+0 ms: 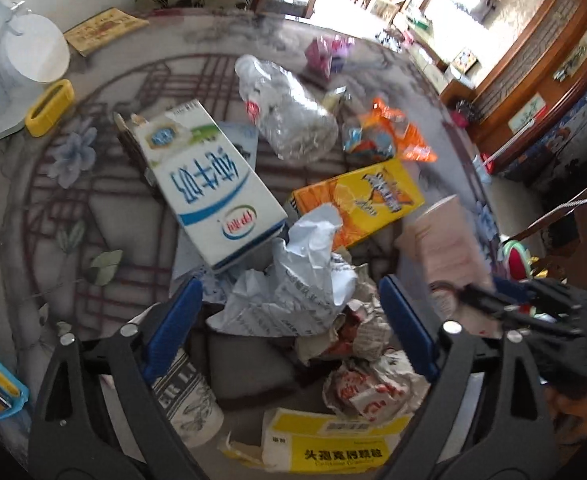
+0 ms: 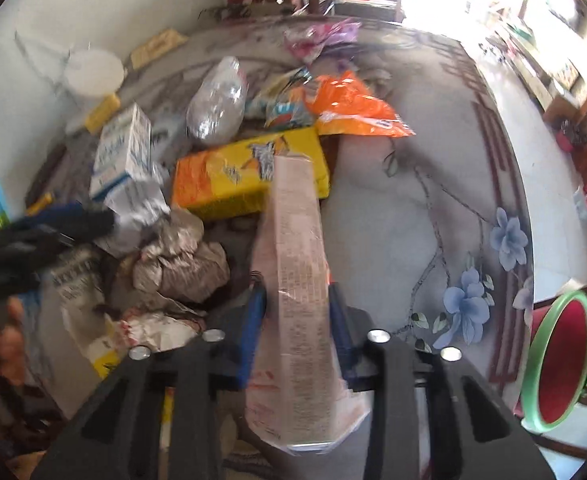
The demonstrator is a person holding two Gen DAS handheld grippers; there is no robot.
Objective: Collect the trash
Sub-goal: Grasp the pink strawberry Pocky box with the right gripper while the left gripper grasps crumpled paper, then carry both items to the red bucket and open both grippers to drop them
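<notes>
**Right gripper clamps pink carton; left gripper spread over paper heap**

My right gripper (image 2: 297, 308) pinches a long pink carton (image 2: 297, 248) between its blue pads, at lower centre of the right wrist view. The carton runs up the frame toward the yellow-orange box (image 2: 229, 176).

My left gripper (image 1: 289, 320) stands spread wide, holding nothing. Crumpled white paper (image 1: 293, 280) lies between its fingers at lower centre of the left wrist view.

Above that, the blue-and-white milk carton (image 1: 209, 180) lies tilted at centre, a crushed clear bottle (image 1: 285, 112) at upper centre, and an orange wrapper (image 1: 393, 136) to its right. All rest on the patterned tabletop (image 1: 53, 200). A red bin with green rim (image 2: 561, 364) sits at lower right of the right wrist view.
</notes>
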